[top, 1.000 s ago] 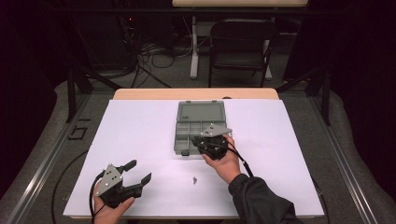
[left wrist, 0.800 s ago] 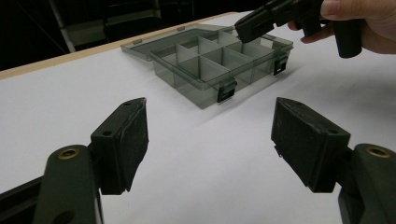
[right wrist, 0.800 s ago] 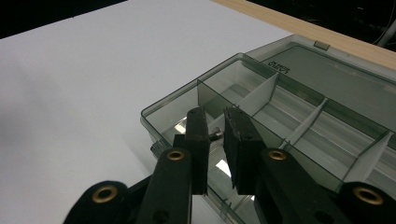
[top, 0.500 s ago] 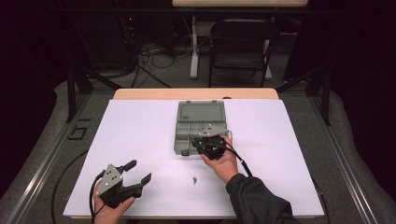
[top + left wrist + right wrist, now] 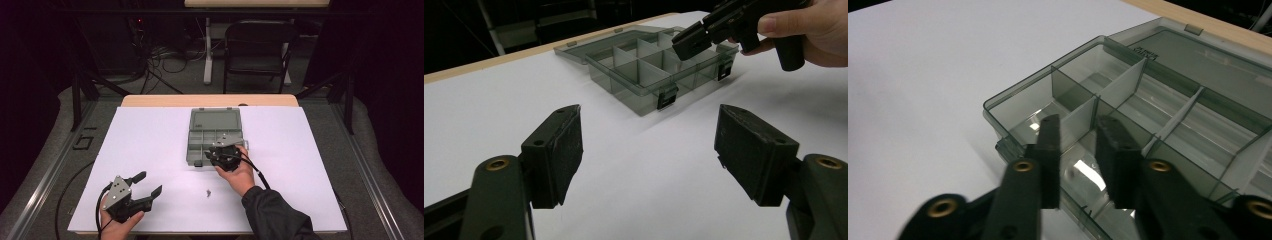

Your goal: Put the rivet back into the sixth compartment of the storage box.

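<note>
A translucent grey plastic organizer box (image 5: 214, 136) lies open at the centre of a white-covered bench (image 5: 150, 135), its flat lid (image 5: 216, 120) folded back toward 12 o'clock and its tray split by thin upright dividers into rectangular compartments. Two dark latches hang from the tray's near wall in the left gripper view. From above, the compartments look bare, though the smoky plastic and glare make the floor of each hard to read.

The right gripper (image 5: 214, 156), held in a hand (image 5: 239, 172) that comes out of a dark sleeve (image 5: 272, 215), hovers over the tray's 6 o'clock edge. Its matte black fingers (image 5: 1049, 145) stand narrowly apart with nothing between them, tips poised above the near-corner compartments; whether they touch a divider cannot be told.

The left gripper (image 5: 148, 184) sits at about 7 o'clock on the bench, well apart from the box, its grey three-cornered plate on top. Its blocky, rough-faced fingers (image 5: 555, 150) are spread wide and hold nothing, aimed across the bare white surface toward the box.

A tiny dark object (image 5: 207, 192), too small to identify, lies on the sheet between the two grippers. A black chair (image 5: 257, 47) and tangled cables (image 5: 160, 57) sit in the dim room beyond the bench's 12 o'clock edge.
</note>
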`<state>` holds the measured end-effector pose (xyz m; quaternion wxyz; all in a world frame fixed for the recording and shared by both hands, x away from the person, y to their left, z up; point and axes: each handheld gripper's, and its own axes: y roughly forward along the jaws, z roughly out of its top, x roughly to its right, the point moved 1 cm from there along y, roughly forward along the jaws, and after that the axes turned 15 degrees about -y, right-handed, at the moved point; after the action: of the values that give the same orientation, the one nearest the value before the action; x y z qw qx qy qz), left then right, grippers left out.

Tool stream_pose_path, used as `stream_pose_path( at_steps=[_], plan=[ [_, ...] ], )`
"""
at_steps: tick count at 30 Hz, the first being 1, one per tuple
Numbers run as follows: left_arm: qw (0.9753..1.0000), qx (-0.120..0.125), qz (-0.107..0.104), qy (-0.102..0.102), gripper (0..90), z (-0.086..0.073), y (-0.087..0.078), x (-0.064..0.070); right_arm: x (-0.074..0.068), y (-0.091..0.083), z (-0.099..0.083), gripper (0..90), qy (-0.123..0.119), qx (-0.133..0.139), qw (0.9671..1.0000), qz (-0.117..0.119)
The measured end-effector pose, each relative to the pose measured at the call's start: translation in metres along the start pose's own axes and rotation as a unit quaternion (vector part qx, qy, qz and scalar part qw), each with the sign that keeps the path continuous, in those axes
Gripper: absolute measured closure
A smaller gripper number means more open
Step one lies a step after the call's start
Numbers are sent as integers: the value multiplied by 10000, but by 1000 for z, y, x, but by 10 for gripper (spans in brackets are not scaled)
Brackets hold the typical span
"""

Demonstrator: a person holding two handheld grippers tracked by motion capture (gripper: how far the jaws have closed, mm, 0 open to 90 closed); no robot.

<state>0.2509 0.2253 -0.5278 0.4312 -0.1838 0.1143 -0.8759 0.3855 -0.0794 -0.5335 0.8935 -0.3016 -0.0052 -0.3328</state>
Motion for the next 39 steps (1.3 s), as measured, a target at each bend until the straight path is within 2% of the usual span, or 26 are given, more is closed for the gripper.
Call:
stream_pose_path(
  at_steps=[7, 10, 12, 18, 19, 29, 33, 35, 39],
  plan=[
    [10000, -25, 12, 20, 276, 0, 0, -1, 3, -18, 2, 501, 62, 132, 9998, -96],
    [10000, -10, 16, 16, 276, 0, 0, 0, 3, -24, 2, 475, 45, 155, 9998, -116],
    [10000, -9, 12, 9, 276, 0, 0, 0, 2, -33, 1, 445, 7, 263, 9995, -157],
    [10000, 7, 29, -14, 276, 0, 0, 0, -6, -49, -2, 427, -74, 299, 9994, -172],
    [10000, 4, 25, -17, 276, 0, 0, 0, -9, -56, -4, 425, -85, 357, 9990, -262],
    [10000, -23, 18, 29, 276, 0, -1, 1, -23, -89, -24, 385, -128, 694, 9973, -212],
    [10000, -11, 18, 20, 276, 0, 0, 1, -27, -94, -32, 372, -26, 788, 9968, -119],
    [10000, -43, 2, 45, 276, 0, -1, 1, -31, -98, -38, 364, -92, 839, 9962, -214],
    [10000, -39, 13, 36, 276, 0, -1, 1, -33, -100, -43, 360, -147, 874, 9958, -243]
  ],
)
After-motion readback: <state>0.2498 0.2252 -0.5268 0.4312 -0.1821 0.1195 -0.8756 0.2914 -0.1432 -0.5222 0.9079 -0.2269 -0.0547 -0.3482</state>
